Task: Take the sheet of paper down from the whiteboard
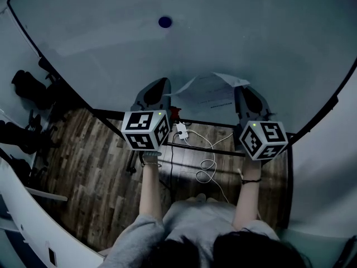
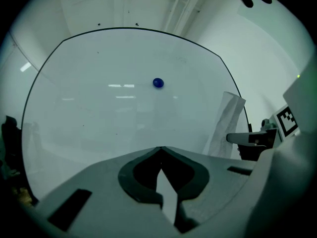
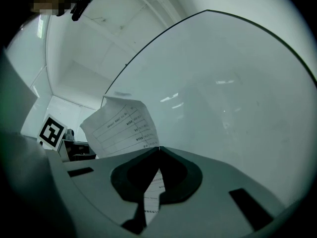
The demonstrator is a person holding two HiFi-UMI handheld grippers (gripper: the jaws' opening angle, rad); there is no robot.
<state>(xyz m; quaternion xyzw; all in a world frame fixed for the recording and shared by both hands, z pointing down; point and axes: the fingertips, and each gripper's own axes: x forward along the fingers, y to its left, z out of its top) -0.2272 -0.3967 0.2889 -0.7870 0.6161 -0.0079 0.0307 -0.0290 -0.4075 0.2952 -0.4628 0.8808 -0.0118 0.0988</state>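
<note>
The right claw [image 3: 158, 148] pinches the sheet of paper [image 3: 121, 125]; the left claw [image 2: 159, 148] is closed, empty, beside it.

- Office or meeting room: a large whiteboard [image 1: 234, 38] in a dark frame, one blue magnet [image 1: 164, 22] on it.
- Wood-plank floor [image 1: 89, 144], plain white walls [image 1: 329, 177].
- White charger [image 1: 182, 130] and cable [image 1: 207, 163] loose on the floor; dark chairs [image 1: 25, 85] at left.

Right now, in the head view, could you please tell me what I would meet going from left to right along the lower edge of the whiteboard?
left gripper → sheet of paper → right gripper
</note>
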